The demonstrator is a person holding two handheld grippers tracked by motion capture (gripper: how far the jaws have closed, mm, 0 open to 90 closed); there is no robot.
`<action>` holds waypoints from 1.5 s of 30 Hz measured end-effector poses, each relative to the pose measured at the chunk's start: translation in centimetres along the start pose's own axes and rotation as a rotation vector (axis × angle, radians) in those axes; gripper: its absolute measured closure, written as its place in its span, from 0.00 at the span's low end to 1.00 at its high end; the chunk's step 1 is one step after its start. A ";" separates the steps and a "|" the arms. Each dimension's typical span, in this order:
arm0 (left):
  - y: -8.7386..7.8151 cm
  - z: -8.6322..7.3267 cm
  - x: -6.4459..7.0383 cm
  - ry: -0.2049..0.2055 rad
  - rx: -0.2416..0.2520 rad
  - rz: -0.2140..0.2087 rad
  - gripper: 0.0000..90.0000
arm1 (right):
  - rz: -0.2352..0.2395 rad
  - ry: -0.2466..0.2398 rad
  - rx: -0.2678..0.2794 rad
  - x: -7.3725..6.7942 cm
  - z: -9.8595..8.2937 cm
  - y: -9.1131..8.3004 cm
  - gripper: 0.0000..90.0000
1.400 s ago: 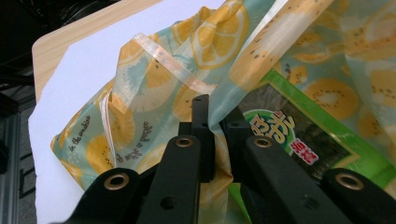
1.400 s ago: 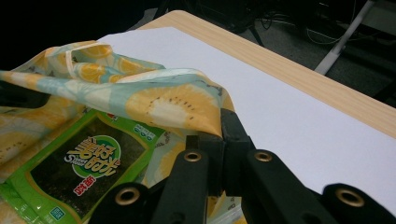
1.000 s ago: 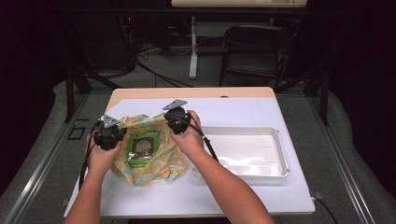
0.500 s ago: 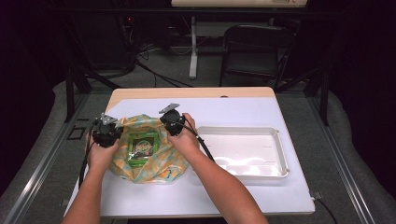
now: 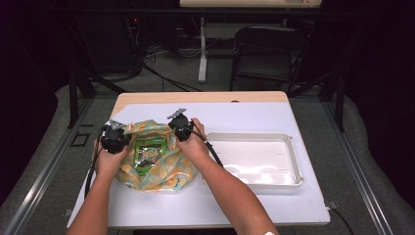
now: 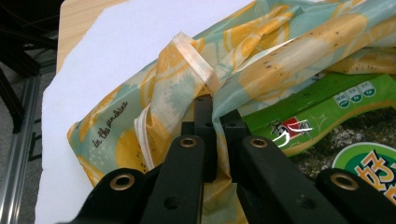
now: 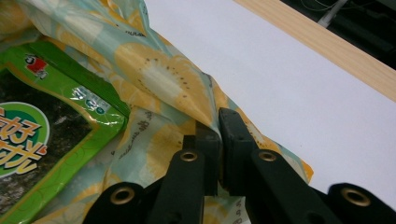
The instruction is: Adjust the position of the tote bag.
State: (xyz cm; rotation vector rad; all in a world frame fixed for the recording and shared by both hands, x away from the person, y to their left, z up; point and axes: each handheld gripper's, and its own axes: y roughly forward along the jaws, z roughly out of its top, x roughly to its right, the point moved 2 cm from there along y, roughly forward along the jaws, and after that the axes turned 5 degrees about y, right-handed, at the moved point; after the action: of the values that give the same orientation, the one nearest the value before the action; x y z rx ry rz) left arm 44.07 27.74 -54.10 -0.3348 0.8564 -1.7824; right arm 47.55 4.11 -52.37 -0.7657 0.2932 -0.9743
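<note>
Fabric is pinched in both my tools: the left gripper (image 6: pixel 215 116) has its jaws clamped on the fruit-print bag (image 5: pixel 166 171) at its left rim, the right gripper (image 7: pixel 219 128) clamped on its right rim. I see the bag lying near the tabletop's left edge, a green snack packet (image 5: pixel 148 153) inside its mouth. A white tray (image 5: pixel 293 161) sits toward the right edge.

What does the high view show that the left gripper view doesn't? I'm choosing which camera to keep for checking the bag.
High view alone: the white tray right of the bag, the right tongs and both forearms. Left gripper view alone: the left tongs shut on the bag's edge, the small script printed on the fabric, and the white hem. Both: the fruit-print bag held open, with the green packet inside.
</note>
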 end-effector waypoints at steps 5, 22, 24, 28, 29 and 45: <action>-0.1 -0.1 0.1 -0.004 0.004 -0.003 0.99 | -0.008 0.004 -0.008 0.1 -0.1 0.1 0.96; 1.4 -0.4 0.5 0.043 -0.036 0.024 0.99 | -0.023 0.009 -0.065 0.3 -0.7 1.4 0.99; 1.5 -0.4 0.5 0.040 -0.037 0.020 0.99 | -0.021 0.009 -0.073 0.3 -0.8 1.5 0.99; 1.8 -0.6 0.5 0.042 -0.058 0.021 0.99 | -0.019 -0.006 -0.100 0.3 -1.0 1.9 0.99; 1.9 -0.7 0.5 0.042 -0.060 0.020 0.98 | -0.020 -0.003 -0.102 0.3 -1.1 1.9 0.99; -2.9 -0.5 0.7 0.053 0.046 -0.049 0.66 | -0.016 -0.005 -0.111 -0.1 -1.2 1.9 0.97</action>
State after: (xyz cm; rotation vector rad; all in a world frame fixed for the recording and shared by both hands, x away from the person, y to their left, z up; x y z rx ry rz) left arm 41.47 27.80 -52.52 -0.2821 0.8490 -1.8611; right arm 48.06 4.25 -54.53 -0.8727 0.3392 -0.9770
